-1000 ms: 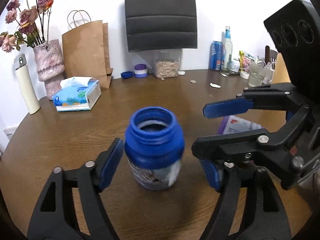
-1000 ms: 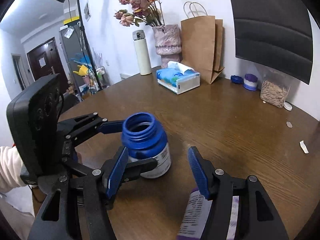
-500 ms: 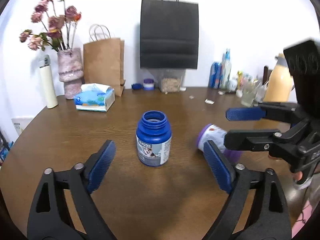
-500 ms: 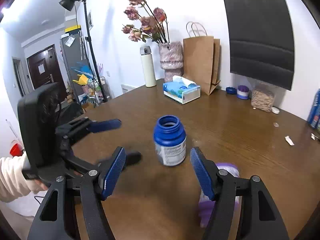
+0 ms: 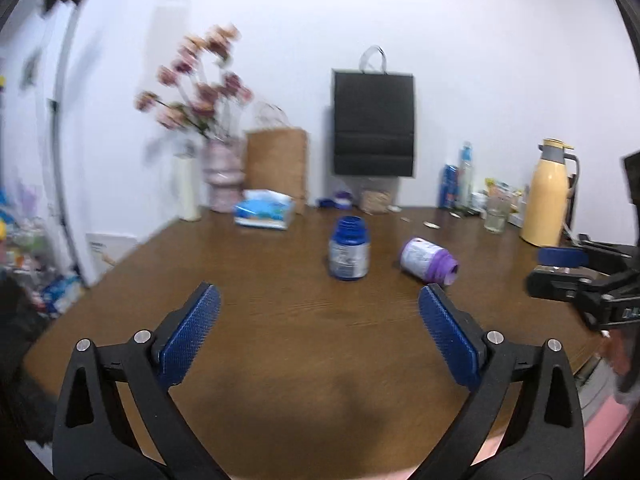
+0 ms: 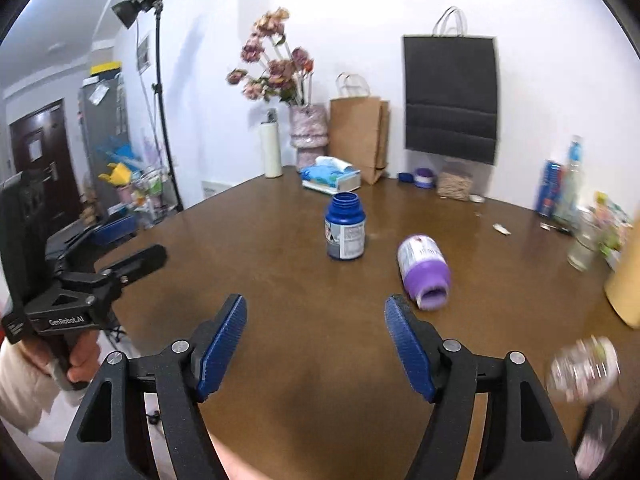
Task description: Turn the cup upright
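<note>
A blue jar-like cup (image 5: pixel 348 250) stands upright with its mouth up on the brown table (image 5: pixel 280 320); it also shows in the right wrist view (image 6: pixel 345 227). A purple cup (image 5: pixel 429 260) lies on its side to the right of it, also in the right wrist view (image 6: pixel 424 270). My left gripper (image 5: pixel 320 336) is open and empty, well back from both cups. My right gripper (image 6: pixel 316 344) is open and empty, also well back. Each gripper shows at the other view's edge, the right (image 5: pixel 560 268) and the left (image 6: pixel 116 244).
At the table's back stand a flower vase (image 6: pixel 308 140), a tissue box (image 6: pixel 330 176), a brown paper bag (image 6: pixel 360 136), a black bag (image 6: pixel 450 100), bottles and cans (image 6: pixel 560 188), a glass (image 5: pixel 496 218) and a yellow thermos (image 5: pixel 550 196). A light stand (image 6: pixel 160 80) is left.
Both grippers have pulled back and up from the blue cup, which stays upright on the table. The left gripper's jaws, close around the cup before, are now far from it.
</note>
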`<state>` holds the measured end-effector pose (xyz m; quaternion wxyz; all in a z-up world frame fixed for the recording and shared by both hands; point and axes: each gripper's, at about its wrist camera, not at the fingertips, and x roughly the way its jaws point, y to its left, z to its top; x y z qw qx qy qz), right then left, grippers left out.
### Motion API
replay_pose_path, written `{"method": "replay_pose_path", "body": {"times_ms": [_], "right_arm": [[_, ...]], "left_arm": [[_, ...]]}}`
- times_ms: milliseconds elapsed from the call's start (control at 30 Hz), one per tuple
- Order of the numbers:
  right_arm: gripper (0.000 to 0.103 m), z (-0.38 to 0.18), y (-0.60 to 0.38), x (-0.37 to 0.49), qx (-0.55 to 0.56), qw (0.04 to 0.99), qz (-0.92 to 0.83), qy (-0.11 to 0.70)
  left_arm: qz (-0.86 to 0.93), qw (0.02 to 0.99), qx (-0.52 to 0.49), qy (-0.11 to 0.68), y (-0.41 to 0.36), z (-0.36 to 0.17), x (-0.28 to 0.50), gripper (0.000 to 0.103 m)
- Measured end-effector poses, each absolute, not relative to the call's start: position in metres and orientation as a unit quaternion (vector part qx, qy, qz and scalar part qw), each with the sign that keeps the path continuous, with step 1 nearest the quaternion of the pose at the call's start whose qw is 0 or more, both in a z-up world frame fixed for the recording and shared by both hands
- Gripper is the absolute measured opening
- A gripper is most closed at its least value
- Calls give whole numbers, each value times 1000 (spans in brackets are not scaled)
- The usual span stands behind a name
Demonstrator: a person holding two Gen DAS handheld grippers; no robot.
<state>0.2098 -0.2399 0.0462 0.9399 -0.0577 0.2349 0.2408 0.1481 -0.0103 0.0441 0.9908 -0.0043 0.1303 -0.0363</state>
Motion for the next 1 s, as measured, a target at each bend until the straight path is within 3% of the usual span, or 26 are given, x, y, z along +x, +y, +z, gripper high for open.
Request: {"method": "replay_pose_path", "body": {"times_ms": [67, 433, 1000], "right_arm": [[77, 40, -243, 177, -56, 948, 223, 220], [77, -20, -214, 50, -16, 964, 198, 179], [77, -19, -210, 45, -41, 966, 191, 171]], "left_arm": [[-16, 993, -5, 115, -8, 42, 120, 103], [-19, 994, 7, 104, -15, 7, 33, 103], [-11, 995, -13, 97, -7, 6, 29, 103]]}}
